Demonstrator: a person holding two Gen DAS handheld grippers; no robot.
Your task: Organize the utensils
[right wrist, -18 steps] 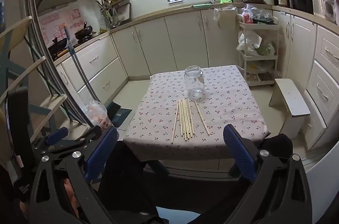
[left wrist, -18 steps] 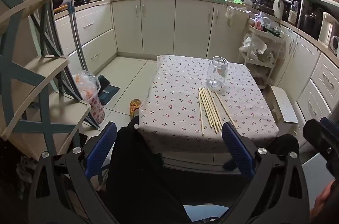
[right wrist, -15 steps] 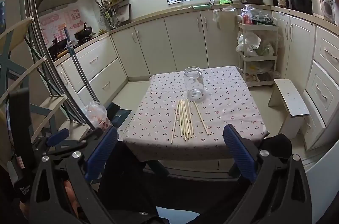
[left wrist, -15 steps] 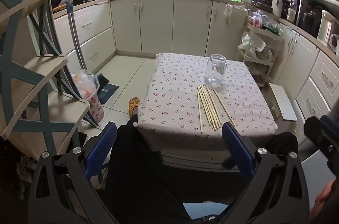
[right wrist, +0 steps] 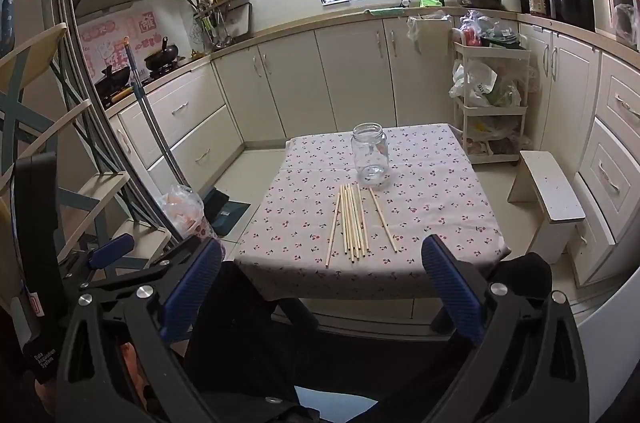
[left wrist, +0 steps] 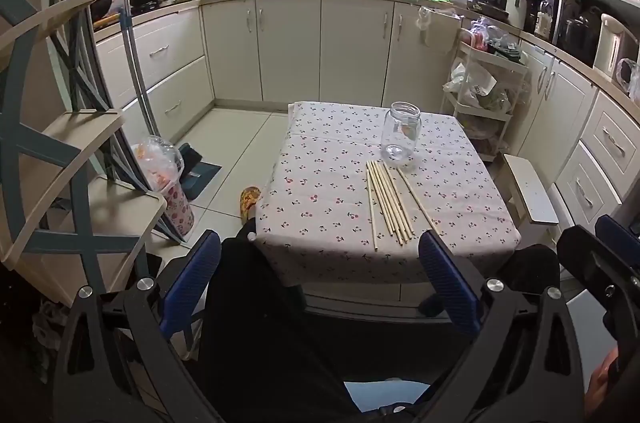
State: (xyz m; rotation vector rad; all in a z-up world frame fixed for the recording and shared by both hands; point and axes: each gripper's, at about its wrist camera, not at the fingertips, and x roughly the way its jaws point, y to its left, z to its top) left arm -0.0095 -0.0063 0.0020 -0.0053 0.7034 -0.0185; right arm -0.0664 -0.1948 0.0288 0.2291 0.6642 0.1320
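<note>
Done: nothing, glass jar (right wrist: 370, 155) is empty
Left: all chopsticks (right wrist: 352, 223) lie just before jar
Left gripper (left wrist: 320, 287): fingers apart, holds nothing
Right gripper (right wrist: 322, 289): fingers apart, holds nothing

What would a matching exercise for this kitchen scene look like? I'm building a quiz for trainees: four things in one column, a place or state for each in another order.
Things:
1. glass jar
2. wooden chopsticks
3. left gripper
4. white stool

Places or states:
A. open, holding nothing, short of the table
B. on the floor right of the table
C. upright and empty, on the tablecloth beyond the sticks
D. lying flat in a loose row near the table's front edge

Pairs: 1-C, 2-D, 3-A, 4-B
</note>
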